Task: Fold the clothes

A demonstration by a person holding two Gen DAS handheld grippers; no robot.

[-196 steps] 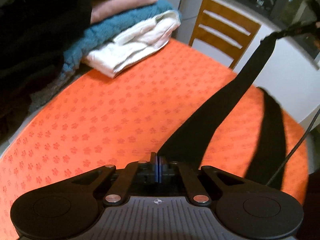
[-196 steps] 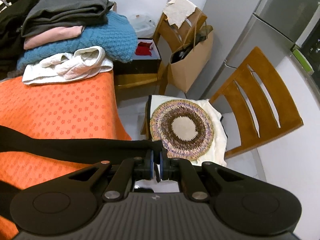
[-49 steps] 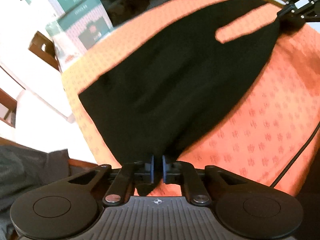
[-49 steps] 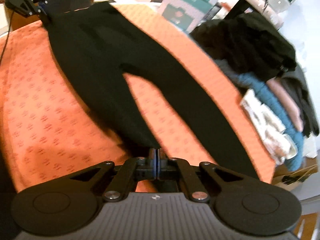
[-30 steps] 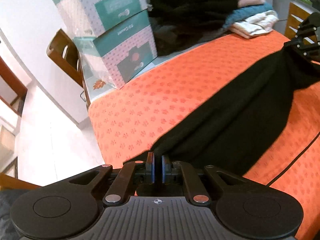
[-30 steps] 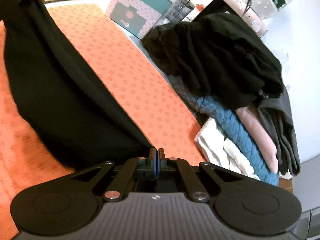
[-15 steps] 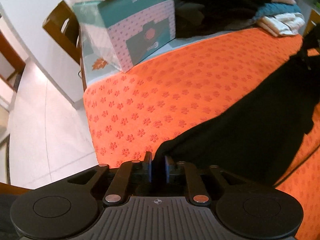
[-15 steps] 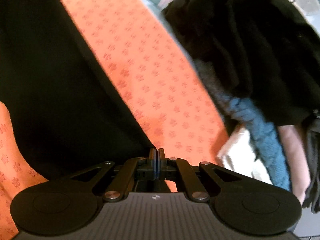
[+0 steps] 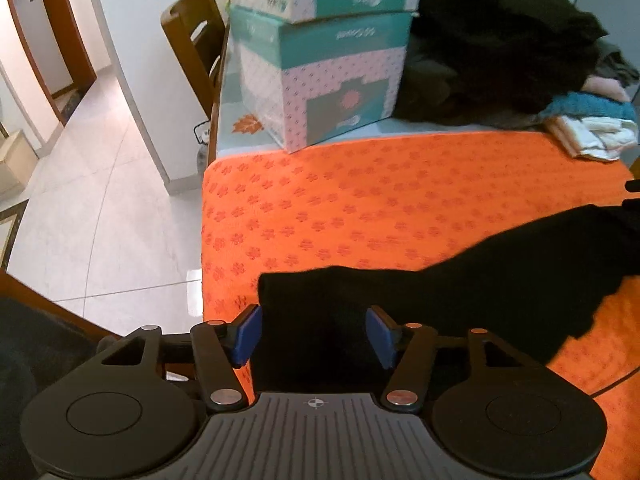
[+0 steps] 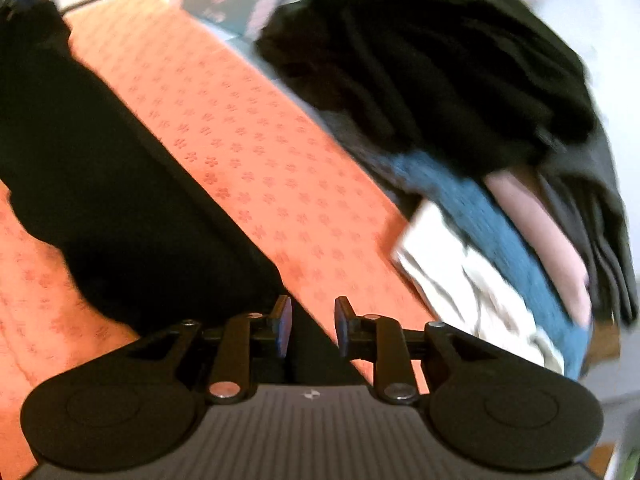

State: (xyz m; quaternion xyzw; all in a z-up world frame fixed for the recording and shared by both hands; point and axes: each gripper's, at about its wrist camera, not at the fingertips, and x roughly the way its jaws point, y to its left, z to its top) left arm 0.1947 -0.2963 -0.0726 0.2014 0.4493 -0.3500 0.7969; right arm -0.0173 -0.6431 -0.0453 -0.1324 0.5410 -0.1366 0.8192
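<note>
Spreading apart just now, the jaws of my left gripper (image 9: 314, 334) are standing wide, and the black garment (image 9: 460, 292) is lying between the blue pads (image 9: 247, 334) without either one pressing on it — released. My right gripper (image 10: 313, 326) is also letting go; its jaws have just been parting, and a narrow gap is showing between them, with the edge of the garment running under that gap and no pinch on the cloth. The black garment is lying flat on the orange surface (image 9: 360, 200), stretching from one gripper across to the other. Beyond it, two teal-and-pink boxes (image 9: 320, 76) are sitting stacked at the far edge of the surface. Beside them a pile of clothes (image 10: 500, 184) is resting — dark pieces on top, then pink, blue knit and white beneath.
</note>
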